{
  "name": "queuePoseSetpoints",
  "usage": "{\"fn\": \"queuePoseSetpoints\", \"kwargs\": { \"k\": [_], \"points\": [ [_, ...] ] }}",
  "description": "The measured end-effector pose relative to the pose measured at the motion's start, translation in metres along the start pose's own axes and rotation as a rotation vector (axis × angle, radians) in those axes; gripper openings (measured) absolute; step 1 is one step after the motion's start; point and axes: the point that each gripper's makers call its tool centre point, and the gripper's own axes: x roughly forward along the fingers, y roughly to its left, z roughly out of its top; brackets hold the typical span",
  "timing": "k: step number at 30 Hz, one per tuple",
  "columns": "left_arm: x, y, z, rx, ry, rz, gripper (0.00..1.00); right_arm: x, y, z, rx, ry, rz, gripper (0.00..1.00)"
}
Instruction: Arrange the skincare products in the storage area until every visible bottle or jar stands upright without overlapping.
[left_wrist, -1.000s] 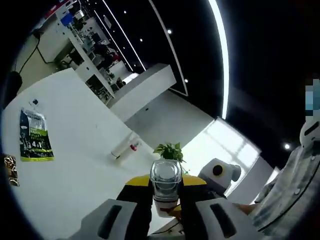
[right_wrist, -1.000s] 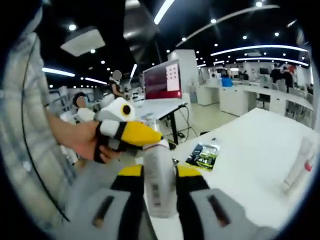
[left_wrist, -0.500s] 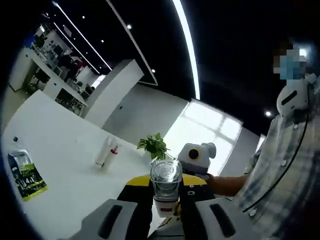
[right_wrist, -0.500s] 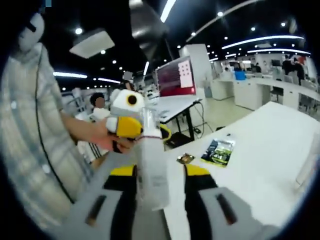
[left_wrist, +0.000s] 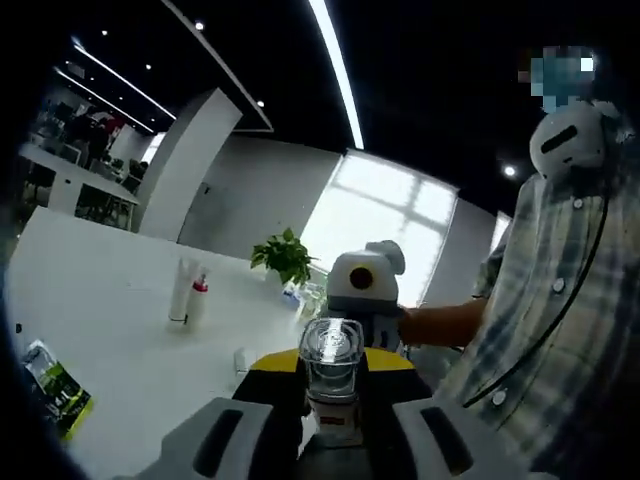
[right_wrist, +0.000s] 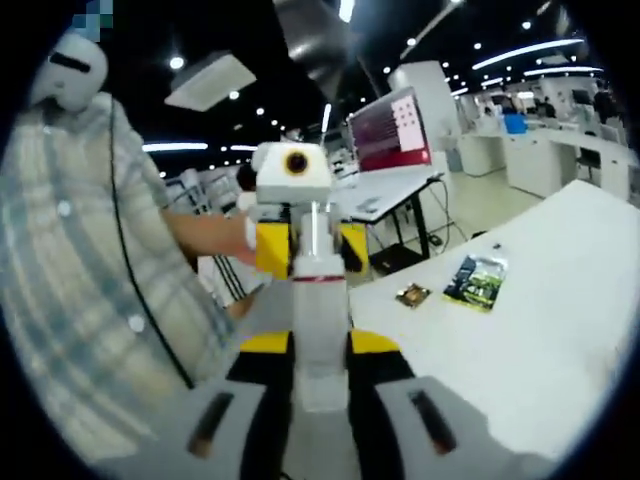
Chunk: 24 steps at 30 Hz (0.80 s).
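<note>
1. The left gripper (left_wrist: 333, 425) is clenched on a bottle (left_wrist: 331, 375) with a clear faceted cap; it stands upright between the yellow-tipped jaws, cap uppermost, raised off the counter (left_wrist: 110, 320).
2. Beyond and left of that gripper, two tubes (left_wrist: 187, 295) stand upright on the counter, touching or nearly so; one has a red cap.
3. Farther ahead, a potted plant (left_wrist: 284, 258) sits by the counter's far edge, with something clear just right of it, too small to make out.
4. Low to the left of the gripper, a green sachet (left_wrist: 55, 390) lies flat on the counter.
5. Straight ahead, the right gripper shows behind the bottle cap in the left gripper view, held by a person's hand (left_wrist: 440, 322) coming from a plaid sleeve (left_wrist: 545, 330).
6. The right gripper (right_wrist: 320, 385) grips a white pump bottle (right_wrist: 320, 330) with a red band under its neck; it stands upright between the jaws, pump head on top, above the counter edge.
7. To the right of that gripper, on the counter, the green sachet lies flat, and a small brown packet (right_wrist: 411, 295) lies just left of it, apart.
8. Dead ahead in the right gripper view, the left gripper faces back, lined up behind the pump head.
</note>
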Motion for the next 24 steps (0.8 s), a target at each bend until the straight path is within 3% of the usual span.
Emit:
{"fn": "queuePoseSetpoints", "kwargs": {
  "k": [2,4,8,12,18,24],
  "points": [
    [-0.002,0.014,0.0,-0.02,0.009,0.092,0.24,0.0,-0.008,-0.001,-0.006,0.006,-0.057,0.17],
    [0.001,0.021,0.005,-0.023,-0.02,0.167,0.29,-0.001,-0.018,0.006,-0.02,-0.029,-0.139,0.17],
    [-0.001,0.037,0.01,-0.055,-0.07,0.274,0.37,-0.001,-0.028,0.01,-0.054,-0.037,-0.237,0.17],
    [-0.002,0.041,0.008,-0.144,-0.112,0.284,0.38,0.001,-0.033,0.012,-0.068,-0.036,-0.314,0.17],
    [0.001,0.041,0.001,-0.155,-0.105,0.294,0.38,0.003,-0.034,0.012,-0.102,-0.014,-0.384,0.18],
    [0.002,0.034,-0.007,-0.181,-0.091,0.263,0.24,0.008,-0.037,0.01,-0.122,0.018,-0.408,0.18]
  ]
}}
